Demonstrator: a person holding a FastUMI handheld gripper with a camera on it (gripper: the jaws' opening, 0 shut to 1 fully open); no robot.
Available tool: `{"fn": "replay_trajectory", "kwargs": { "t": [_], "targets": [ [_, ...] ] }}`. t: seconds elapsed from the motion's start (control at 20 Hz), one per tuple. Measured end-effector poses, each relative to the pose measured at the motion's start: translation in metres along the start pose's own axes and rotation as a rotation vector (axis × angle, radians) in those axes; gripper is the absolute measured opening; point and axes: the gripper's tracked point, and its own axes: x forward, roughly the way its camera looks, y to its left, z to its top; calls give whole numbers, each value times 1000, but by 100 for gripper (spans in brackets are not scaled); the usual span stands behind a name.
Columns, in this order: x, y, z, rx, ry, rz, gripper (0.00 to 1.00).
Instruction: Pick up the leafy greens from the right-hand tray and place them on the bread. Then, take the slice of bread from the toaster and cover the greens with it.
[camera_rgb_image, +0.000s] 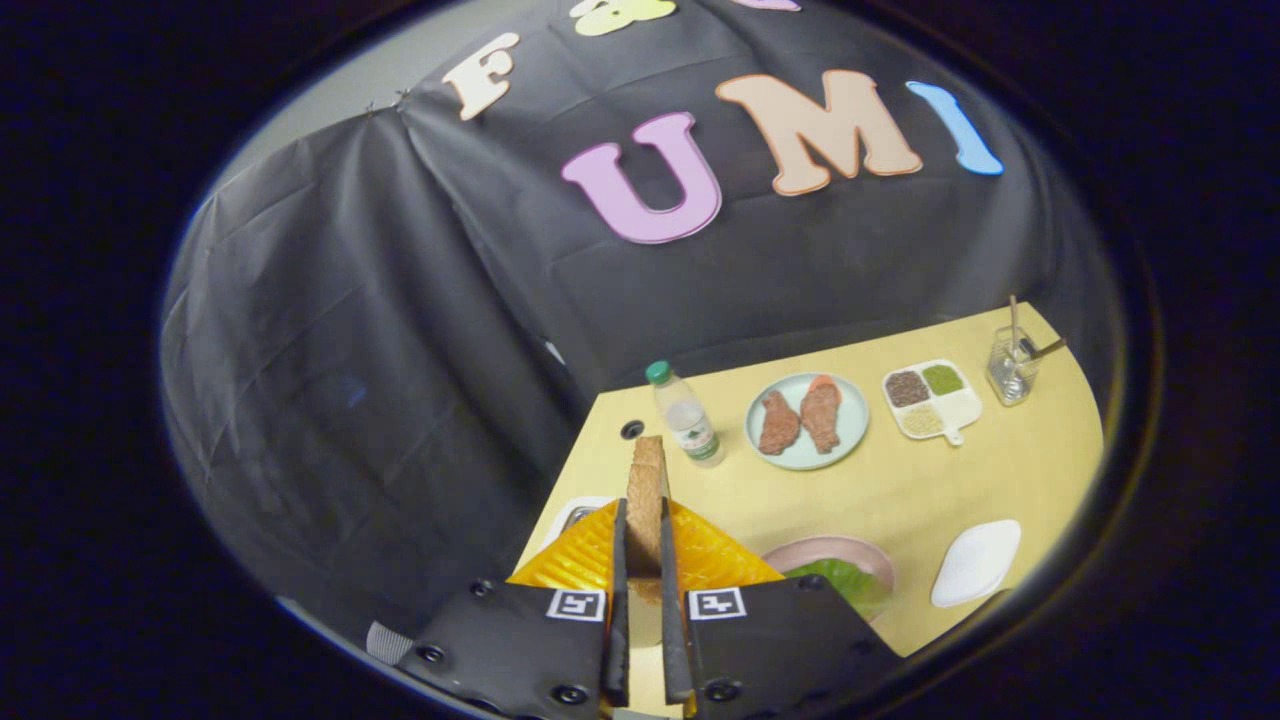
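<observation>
- Gripper (642, 520) fingers are pinching a brown, coarse-crusted slice of bread (646, 500) edge-on btwn them, both fingers pressing on its flat faces; slice is standing upright and sticking out past the fingertips.
- Yellow ribbed toaster (575, 560) is sitting right under the fingers, w/ its glossy grooved top sloping away on both sides of the slice (can't tell if the slice's lower edge is touching the slot).
- Crinkly green leafy greens (835, 578) are lying on a round pink plate (845, 548) just beside the toaster, right of the fingers.
- White glossy leaf-shaped tray (977, 562) is lying further right, near the table's edge.
- Pale yellow smooth table (940, 480) is showing open room in the middle, btwn the pink plate and the far items.
- Beyond the fingers: clear plastic bottle w/ green cap (686, 415) is standing upright; round pale-green plate (848, 428) is carrying two reddish-brown meat pieces (800, 417); white compartment dish w/ handle (962, 408) is holding grains; clear glass w/ utensils (1012, 365) is standing near the far corner.
- Small dark round hole (632, 429) is showing in the table near its left edge.
</observation>
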Motion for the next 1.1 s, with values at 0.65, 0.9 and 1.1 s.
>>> {"fn": "replay_trajectory", "kwargs": {
  "t": [0.65, 0.9, 1.1],
  "targets": [
    [17, -127, -75, 354, 44, 162, 16],
    [33, -157, -128, 413, 116, 164, 16],
    [45, -182, -151, 454, 126, 109, 16]
  ]
}}
